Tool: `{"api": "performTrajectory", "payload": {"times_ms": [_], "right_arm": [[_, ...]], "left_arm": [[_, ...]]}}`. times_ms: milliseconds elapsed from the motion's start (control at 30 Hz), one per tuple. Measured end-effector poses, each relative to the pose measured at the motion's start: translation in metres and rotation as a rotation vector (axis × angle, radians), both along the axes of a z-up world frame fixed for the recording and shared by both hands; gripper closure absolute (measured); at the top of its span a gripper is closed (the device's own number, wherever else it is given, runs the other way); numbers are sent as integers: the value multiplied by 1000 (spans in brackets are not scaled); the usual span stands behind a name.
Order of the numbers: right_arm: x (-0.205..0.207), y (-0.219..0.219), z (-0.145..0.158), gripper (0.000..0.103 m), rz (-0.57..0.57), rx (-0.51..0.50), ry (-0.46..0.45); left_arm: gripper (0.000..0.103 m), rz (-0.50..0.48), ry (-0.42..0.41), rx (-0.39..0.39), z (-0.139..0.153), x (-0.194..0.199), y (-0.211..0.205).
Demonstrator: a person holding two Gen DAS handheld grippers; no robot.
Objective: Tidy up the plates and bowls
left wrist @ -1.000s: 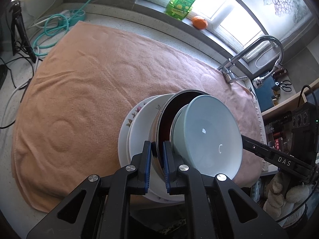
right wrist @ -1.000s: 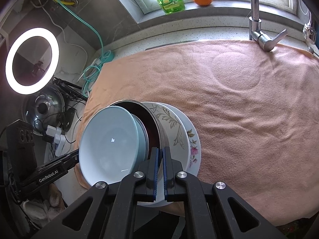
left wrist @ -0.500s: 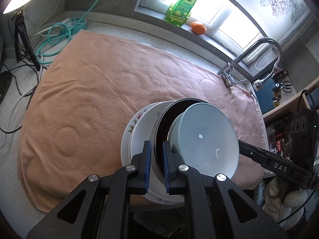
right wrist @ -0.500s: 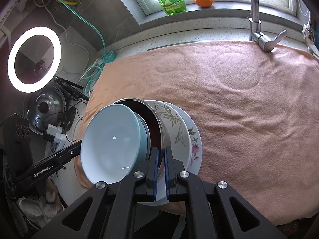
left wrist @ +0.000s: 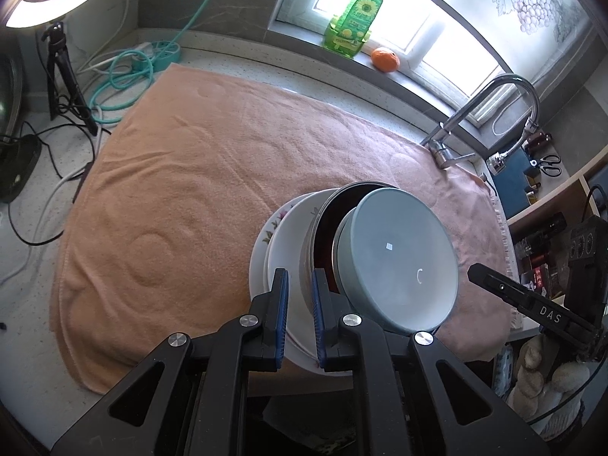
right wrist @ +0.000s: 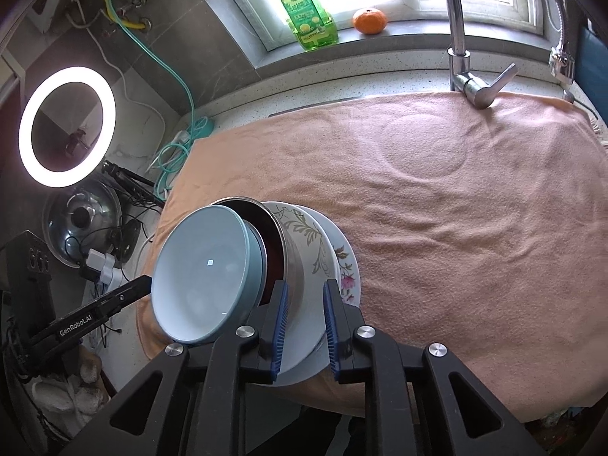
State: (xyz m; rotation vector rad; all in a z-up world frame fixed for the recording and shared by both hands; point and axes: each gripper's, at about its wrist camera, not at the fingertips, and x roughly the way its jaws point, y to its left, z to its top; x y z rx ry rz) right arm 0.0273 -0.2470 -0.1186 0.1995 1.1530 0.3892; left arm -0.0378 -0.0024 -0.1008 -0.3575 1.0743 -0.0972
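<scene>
A stack of dishes stands at the near edge of the peach towel. It holds two patterned plates, a steel bowl and, on top, a tilted pale blue bowl. My left gripper is shut on the steel bowl's rim. My right gripper straddles the opposite side; its jaws are opening, and the steel bowl's wall and a plate's edge lie loose between the pads.
A chrome faucet rises behind the towel. A green soap bottle and an orange sit on the windowsill. A ring light, a pot lid and cables crowd the left.
The right gripper's jaws have spread apart and let go of the steel bowl's rim. Both views have drawn back a little from the stack. The left gripper stays shut.
</scene>
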Motion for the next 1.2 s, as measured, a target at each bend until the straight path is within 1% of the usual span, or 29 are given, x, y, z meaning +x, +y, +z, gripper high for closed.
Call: {"api": "performTrajectory", "payload": {"times_ms": [100,167,233,333,400,433,500,533,567,667,733,800,833,900,933,967,1033,1100,1200], "right_arm": [[-8,-2,5,83,-3,-8,-29],[-15,-3,9,77,-2,-20,-55],[-22,-3,15,75,-1,-41,-91],[-33,-2,23,73,-3,-61,-136],[-41,-3,28,66,-11,-72,-163],[-45,-3,31,61,-16,-71,-175],[-53,-4,36,61,-20,-73,-198],[-57,-3,39,61,-19,-79,-212],[-61,-3,41,61,-19,-90,-228],[-73,-2,49,60,-28,-107,-269],[-79,-2,53,59,-32,-113,-287],[-84,-1,58,52,-35,-113,-304],[-88,-1,61,44,-40,-113,-319],[-96,0,66,40,-49,-111,-355],[-101,2,68,36,-49,-116,-370],[-105,3,70,28,-46,-124,-386],[-114,7,72,20,-37,-143,-414],[-122,11,72,20,-27,-157,-428],[-126,14,70,20,-17,-160,-419]], "left_arm": [[87,-9,-15,33,5,-7,-6],[86,-17,-36,56,11,-12,-11],[86,-27,-58,82,17,-18,-16],[76,-38,-89,95,25,-25,-24],[74,-45,-108,108,30,-31,-29],[70,-46,-116,113,33,-34,-31],[62,-49,-130,105,37,-39,-34],[54,-52,-136,104,39,-41,-35],[49,-54,-144,109,42,-44,-37],[48,-59,-164,133,47,-50,-42],[47,-61,-167,133,49,-53,-44],[45,-57,-174,139,51,-57,-46],[45,-58,-178,147,52,-58,-47],[43,-56,-186,161,53,-62,-49],[39,-56,-188,165,54,-64,-49],[35,-56,-191,172,55,-66,-50],[33,-52,-197,193,56,-70,-52],[33,-53,-199,201,57,-73,-53],[33,-52,-190,196,56,-75,-53]]}}
